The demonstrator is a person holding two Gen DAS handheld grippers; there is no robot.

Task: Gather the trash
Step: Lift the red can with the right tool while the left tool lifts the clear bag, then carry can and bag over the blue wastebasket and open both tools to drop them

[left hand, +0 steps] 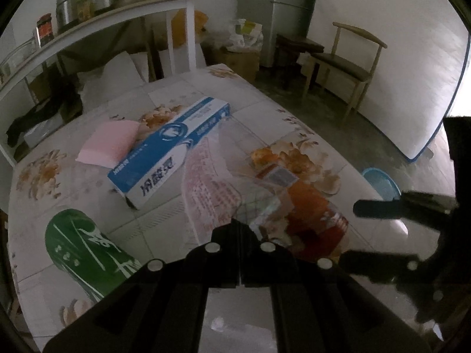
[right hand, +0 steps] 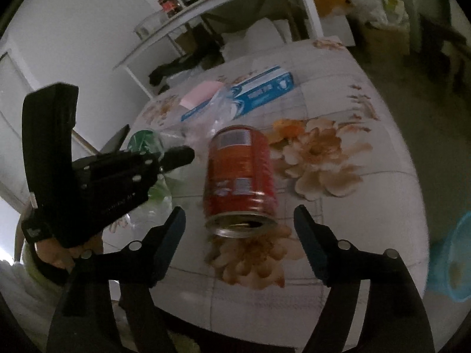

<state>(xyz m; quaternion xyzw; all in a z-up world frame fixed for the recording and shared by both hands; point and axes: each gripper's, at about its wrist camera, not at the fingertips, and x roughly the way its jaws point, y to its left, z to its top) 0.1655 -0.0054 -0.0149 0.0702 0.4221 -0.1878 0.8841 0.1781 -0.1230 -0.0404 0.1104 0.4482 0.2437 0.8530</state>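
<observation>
**A:** What does your left view show?

**B:** My left gripper (left hand: 240,235) sits at bottom centre with its jaws closed. They seem to pinch the edge of a clear bag (left hand: 212,182) that spreads up across the middle. The red can (left hand: 315,220) lies just right of centre, seen through the plastic. A green can (left hand: 85,247) is at lower left, a blue box (left hand: 173,150) above it, and my right gripper (left hand: 379,232) comes in from the right edge.

**A:** And the right view?

**B:** My right gripper (right hand: 240,220) has its jaws wide, one either side of the red can's (right hand: 240,176) open end, not touching. It lies on its side on the bench (right hand: 368,206), mid-frame. The left gripper (right hand: 179,156) is at left, by the bag (right hand: 217,111).

**A:** Which step?

**B:** Lining up on the can, I'd say. Next I need to push forward, close on it, then carry it to the bag.
</observation>
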